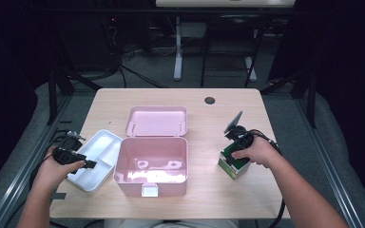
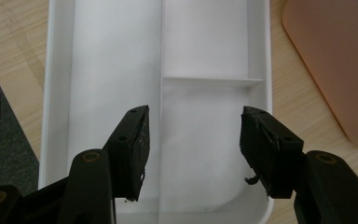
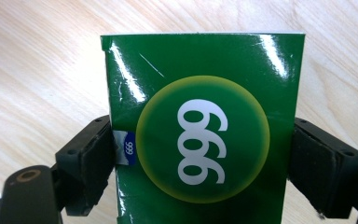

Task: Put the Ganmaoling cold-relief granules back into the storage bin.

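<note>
From the high view, the right gripper stands over a green box near the right edge of the wooden table, with bare tabletop open between it and the pink case. That case lies open at the middle, its lid flat behind it. A white divided tray touches the case's left wall and reaches close to the table's left edge, where the left gripper hovers over it.

In the left gripper view the jaws stand wide apart above the tray, nothing between them (its divider runs across ahead).

In the right gripper view the jaws flank the green box, printed "999"; both pads sit against its sides, clamped.
</note>
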`<state>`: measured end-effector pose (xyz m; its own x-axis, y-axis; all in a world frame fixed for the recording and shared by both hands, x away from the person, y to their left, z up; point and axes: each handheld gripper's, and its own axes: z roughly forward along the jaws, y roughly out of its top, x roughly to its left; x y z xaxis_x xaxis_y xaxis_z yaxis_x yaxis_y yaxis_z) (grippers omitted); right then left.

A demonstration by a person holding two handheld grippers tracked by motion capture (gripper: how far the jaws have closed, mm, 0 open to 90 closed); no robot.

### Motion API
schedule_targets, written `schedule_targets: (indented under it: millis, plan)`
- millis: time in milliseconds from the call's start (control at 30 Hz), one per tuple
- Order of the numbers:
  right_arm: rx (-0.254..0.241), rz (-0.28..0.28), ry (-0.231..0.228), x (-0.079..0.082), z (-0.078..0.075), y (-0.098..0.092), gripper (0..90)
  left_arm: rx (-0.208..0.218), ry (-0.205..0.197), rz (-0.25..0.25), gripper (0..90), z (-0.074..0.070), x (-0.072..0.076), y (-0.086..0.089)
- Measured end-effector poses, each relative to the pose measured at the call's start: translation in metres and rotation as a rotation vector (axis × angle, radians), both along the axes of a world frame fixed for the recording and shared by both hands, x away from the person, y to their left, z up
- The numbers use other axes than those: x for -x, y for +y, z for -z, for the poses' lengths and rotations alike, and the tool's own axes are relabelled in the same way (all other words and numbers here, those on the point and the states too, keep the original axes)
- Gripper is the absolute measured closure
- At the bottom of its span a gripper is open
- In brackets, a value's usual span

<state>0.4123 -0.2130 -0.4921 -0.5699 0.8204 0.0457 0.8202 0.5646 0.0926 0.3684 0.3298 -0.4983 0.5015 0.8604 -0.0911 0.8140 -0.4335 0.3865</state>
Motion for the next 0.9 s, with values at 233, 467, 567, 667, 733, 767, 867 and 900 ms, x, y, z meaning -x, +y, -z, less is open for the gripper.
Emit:
schedule_targets:
  millis: [233, 467, 567, 667, 733, 767, 867, 900]
  plan:
    - [-0.029, -0.013, -0.018, 0.000, -0.015, 0.005, 15.5, -0.004, 0.004, 0.010, 43.0, 0.000, 0.000, 0.000]
    - [-0.027, -0.064, -0.044, 0.002, -0.036, 0.012, 15.7, -0.003, 0.005, 0.012, 43.0, 0.001, 0.000, 0.001]
    - [-0.023, -0.110, -0.062, 0.004, -0.044, 0.017, 15.7, -0.003, 0.005, 0.006, 42.9, 0.001, 0.000, 0.001]
    - [-0.007, -0.184, -0.092, 0.006, -0.048, 0.021, 15.7, -0.003, 0.006, 0.007, 42.8, 0.001, 0.000, 0.001]
    - [0.005, -0.234, -0.107, 0.005, -0.051, 0.022, 15.7, -0.004, 0.008, 0.008, 42.7, 0.002, -0.001, 0.002]
    - [0.009, -0.263, -0.114, 0.006, -0.052, 0.024, 15.8, -0.002, 0.009, 0.006, 42.7, 0.002, -0.001, 0.002]
    - [0.030, -0.347, -0.128, 0.006, -0.057, 0.027, 15.8, -0.003, 0.010, 0.007, 42.7, 0.002, -0.001, 0.001]
    - [0.038, -0.377, -0.130, 0.006, -0.059, 0.029, 15.7, -0.003, 0.010, 0.006, 42.7, 0.002, -0.001, 0.001]
